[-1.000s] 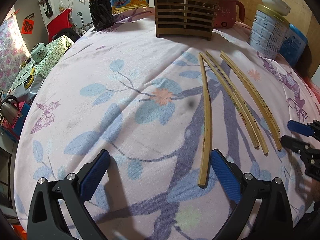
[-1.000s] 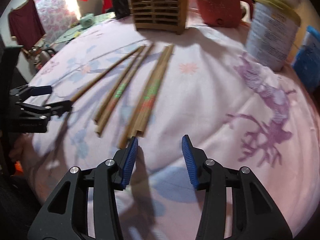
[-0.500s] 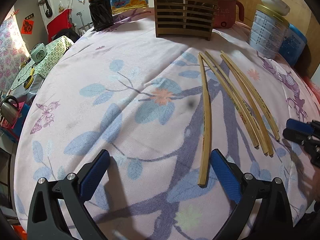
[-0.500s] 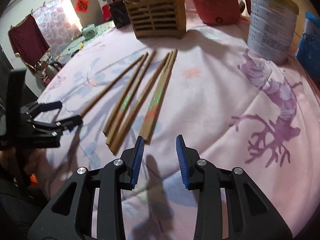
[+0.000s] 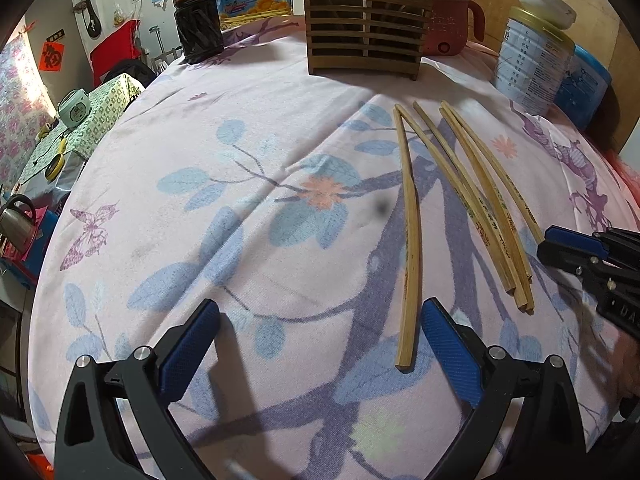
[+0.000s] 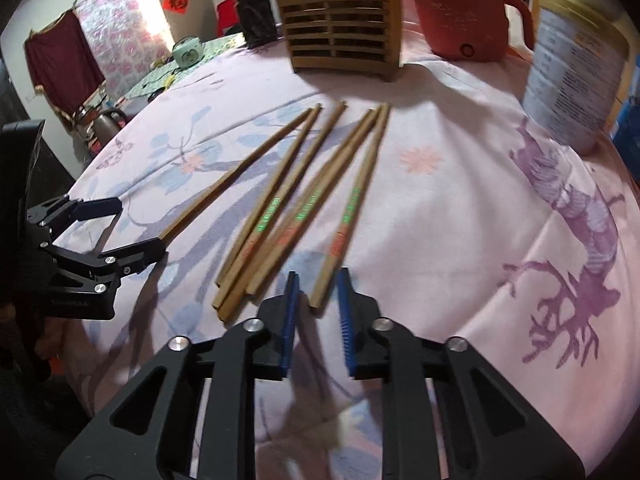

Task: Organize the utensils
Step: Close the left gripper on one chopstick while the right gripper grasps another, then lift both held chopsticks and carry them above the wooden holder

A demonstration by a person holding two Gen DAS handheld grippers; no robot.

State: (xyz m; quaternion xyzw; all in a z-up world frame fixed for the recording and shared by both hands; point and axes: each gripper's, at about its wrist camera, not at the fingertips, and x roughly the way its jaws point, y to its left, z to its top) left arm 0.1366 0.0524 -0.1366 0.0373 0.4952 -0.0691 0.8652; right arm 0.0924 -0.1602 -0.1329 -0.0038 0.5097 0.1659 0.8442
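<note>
At the near edge of the pink floral tablecloth (image 6: 460, 208), my right gripper (image 6: 318, 304) tilts steeply down, its blue-padded jaws narrowed, having just been closing, around the near end of the rightmost wooden chopstick (image 6: 352, 208); I cannot tell whether the pads touch it. Three more chopsticks (image 6: 276, 208) lie bunched just to its left. My left gripper (image 5: 320, 340), equally tilted, stands wide around the end of the lone chopstick (image 5: 410, 240). The slatted wooden utensil holder (image 6: 340, 40) stands at the far edge.
</note>
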